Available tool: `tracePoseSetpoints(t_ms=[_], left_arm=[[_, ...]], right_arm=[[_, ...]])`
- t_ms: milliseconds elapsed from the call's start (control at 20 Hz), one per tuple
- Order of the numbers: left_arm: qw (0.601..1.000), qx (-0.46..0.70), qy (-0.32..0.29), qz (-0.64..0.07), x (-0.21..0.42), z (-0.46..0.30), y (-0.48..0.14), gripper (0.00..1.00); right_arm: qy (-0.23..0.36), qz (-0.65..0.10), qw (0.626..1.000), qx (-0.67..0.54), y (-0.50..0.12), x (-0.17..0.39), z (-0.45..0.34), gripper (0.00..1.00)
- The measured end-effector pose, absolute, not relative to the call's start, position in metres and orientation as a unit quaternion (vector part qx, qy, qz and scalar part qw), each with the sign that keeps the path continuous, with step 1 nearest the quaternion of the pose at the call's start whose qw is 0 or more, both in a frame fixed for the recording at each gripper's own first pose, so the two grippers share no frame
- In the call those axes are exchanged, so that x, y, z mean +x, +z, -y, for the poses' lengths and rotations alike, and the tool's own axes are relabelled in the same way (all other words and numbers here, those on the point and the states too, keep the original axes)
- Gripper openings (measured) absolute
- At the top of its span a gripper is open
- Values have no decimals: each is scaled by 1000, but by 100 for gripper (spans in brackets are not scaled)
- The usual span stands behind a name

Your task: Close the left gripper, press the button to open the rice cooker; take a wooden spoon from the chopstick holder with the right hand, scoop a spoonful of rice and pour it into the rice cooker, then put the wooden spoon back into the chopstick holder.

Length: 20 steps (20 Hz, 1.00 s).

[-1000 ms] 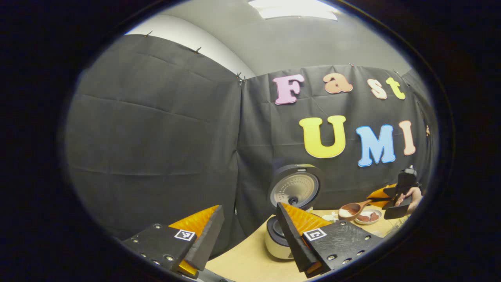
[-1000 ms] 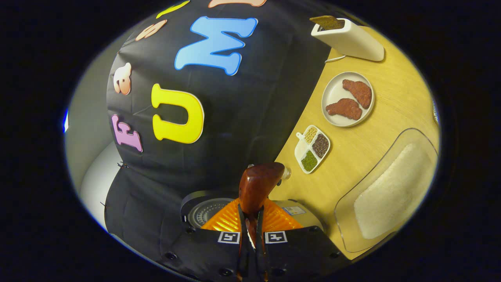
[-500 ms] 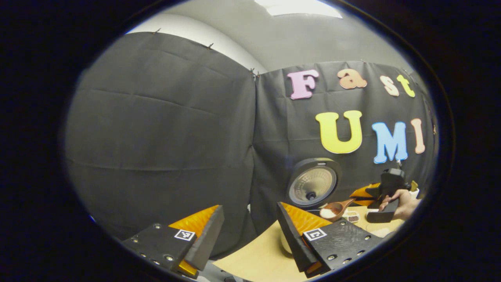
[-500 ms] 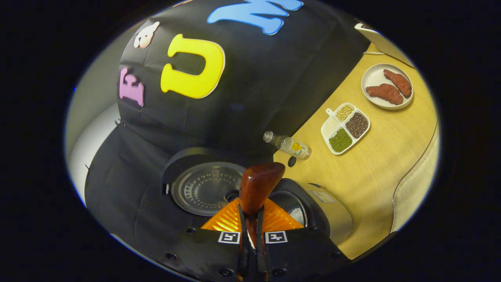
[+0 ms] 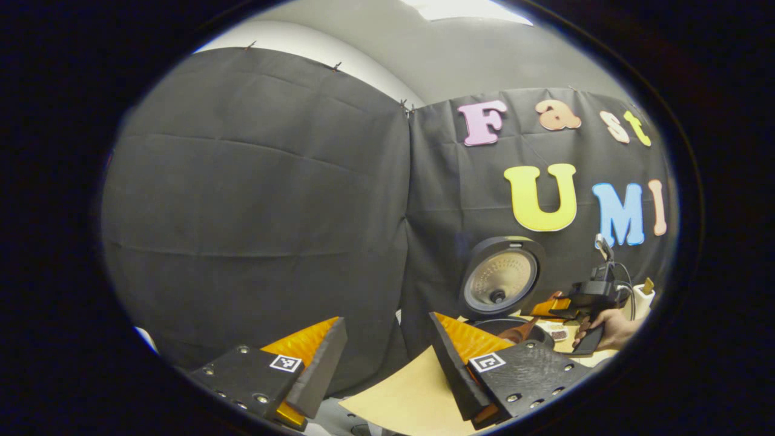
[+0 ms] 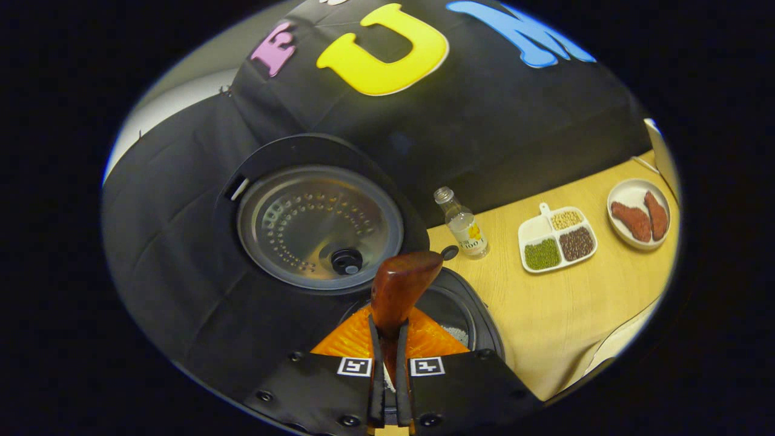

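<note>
The rice cooker stands with its lid [image 6: 318, 227] swung up, and a few white grains lie in its pot [image 6: 455, 332]. My right gripper [image 6: 387, 339] is shut on the handle of the wooden spoon [image 6: 399, 287], whose bowl hangs over the pot's opening. In the left gripper view the same spoon [image 5: 519, 333] tilts down toward the pot below the raised lid [image 5: 499, 275], held by the right gripper [image 5: 587, 297] in a person's hand [image 5: 611, 330]. My left gripper [image 5: 387, 363] is open and holds nothing, well to the left of the cooker.
On the wooden table [image 6: 545, 303], right of the cooker, stand a small clear bottle [image 6: 463, 224], a divided dish of beans [image 6: 557, 239] and a plate [image 6: 629, 194] with two brown pieces. A clear container's edge [image 6: 623, 339] shows at the lower right.
My right gripper has carried the spoon from near the rice container to over the cooker's pot and turned it. The left gripper has drifted left, away from the cooker, still open.
</note>
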<state>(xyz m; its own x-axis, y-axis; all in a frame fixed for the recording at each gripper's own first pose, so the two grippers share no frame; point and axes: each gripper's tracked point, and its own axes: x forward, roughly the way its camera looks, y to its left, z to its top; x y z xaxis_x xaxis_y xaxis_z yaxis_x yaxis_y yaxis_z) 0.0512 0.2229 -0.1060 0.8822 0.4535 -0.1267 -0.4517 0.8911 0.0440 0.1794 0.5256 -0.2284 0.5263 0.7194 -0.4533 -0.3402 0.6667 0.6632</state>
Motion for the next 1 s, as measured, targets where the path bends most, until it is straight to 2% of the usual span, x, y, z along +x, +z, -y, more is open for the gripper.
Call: tracePoseSetpoints(t_ms=[200,500,750,800,850,1000], left_arm=[[969,0,237,-68,55,-210,-113,83],[970,-3,235,-66,54,-204,-112,83],[971,-6,229,-63,52,-202,-113,83],[972,-6,227,-62,53,-200,-111,85],[972,-6,225,-62,54,-200,-110,84],[974,-9,219,-61,55,-200,-111,84]], right_arm=[[366,-314,864,144,-228,179,-535,9],[420,-195,885,-48,-206,178,-537,9],[428,-111,883,-157,-195,177,-534,9],[426,-98,882,-176,-194,179,-533,13],[426,-87,881,-189,-192,179,-533,9],[429,-85,879,-190,-189,178,-532,9]])
